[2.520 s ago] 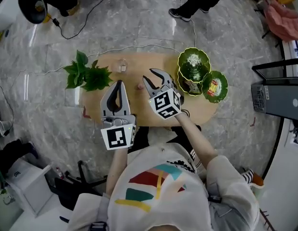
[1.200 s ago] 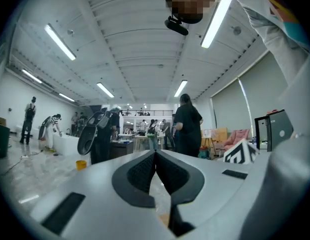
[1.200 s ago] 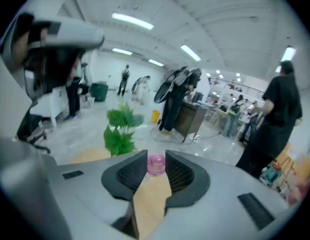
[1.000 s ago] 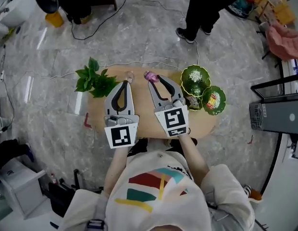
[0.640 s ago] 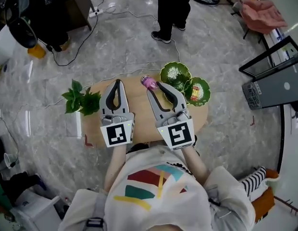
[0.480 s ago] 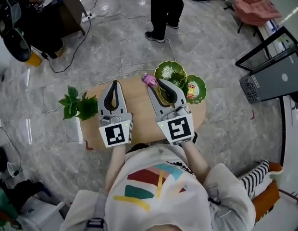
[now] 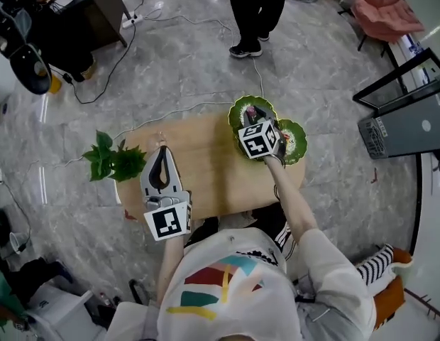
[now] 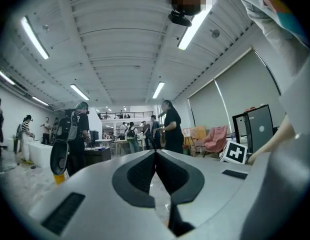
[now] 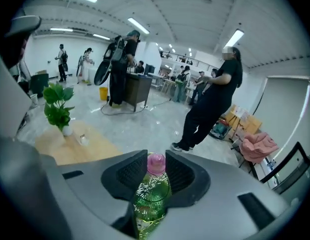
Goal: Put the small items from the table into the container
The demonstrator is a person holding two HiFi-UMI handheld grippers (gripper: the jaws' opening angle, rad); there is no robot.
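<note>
My right gripper (image 9: 156,160) is shut on a small pink round item (image 9: 156,165). It hangs tilted down over the green lobed dish (image 9: 152,193). In the head view the right gripper (image 7: 253,118) sits above the dish's far lobe (image 7: 240,108) at the table's right end, and its marker cube hides the tips. A second lobe (image 7: 297,145) holds a red and yellow piece. My left gripper (image 7: 162,153) lies low over the wooden table's (image 7: 206,169) left half. It is shut with nothing in it, and the left gripper view shows the left gripper (image 8: 155,152) with tips touching.
A potted green plant (image 7: 110,162) stands at the table's left end, with a small clear object (image 9: 84,139) near it. A person in black (image 7: 259,6) stands beyond the table. Cables trail on the marble floor. A dark screen (image 7: 411,116) is at the right.
My right gripper has swung right and down with the pink item, from mid-table to over the green dish. The left gripper has drifted slightly toward the table's left.
</note>
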